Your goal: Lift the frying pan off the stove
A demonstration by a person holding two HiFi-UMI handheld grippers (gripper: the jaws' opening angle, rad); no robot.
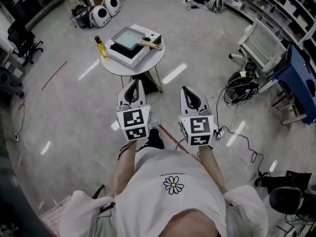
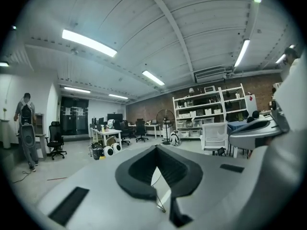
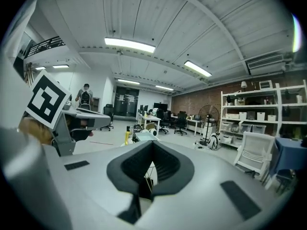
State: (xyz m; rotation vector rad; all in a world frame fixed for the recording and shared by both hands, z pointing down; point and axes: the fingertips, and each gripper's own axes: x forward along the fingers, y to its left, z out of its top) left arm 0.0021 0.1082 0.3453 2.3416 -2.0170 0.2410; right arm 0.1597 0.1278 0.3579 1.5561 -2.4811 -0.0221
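Observation:
A square grey frying pan [image 1: 127, 37] with a wooden handle [image 1: 151, 45] rests on a white and black portable stove [image 1: 133, 52], which stands on a small round white table [image 1: 118, 65]. In the right gripper view the pan [image 3: 144, 136] shows small and far off, just above the jaws. My left gripper [image 1: 133, 82] and right gripper [image 1: 187, 89] are held side by side close to my body, well short of the table. Both are shut with nothing between their fingers. The left gripper [image 2: 155, 147] points into the room; the right gripper [image 3: 152, 143] points at the table.
A yellow bottle [image 1: 101, 47] stands at the table's left edge. On the floor are cables [image 1: 241, 85], a red tape line [image 1: 54, 75] and two white round devices [image 1: 101, 15]. A white cart [image 1: 261, 43] and a blue table [image 1: 301, 80] stand at the right. A person [image 2: 26, 128] stands far off.

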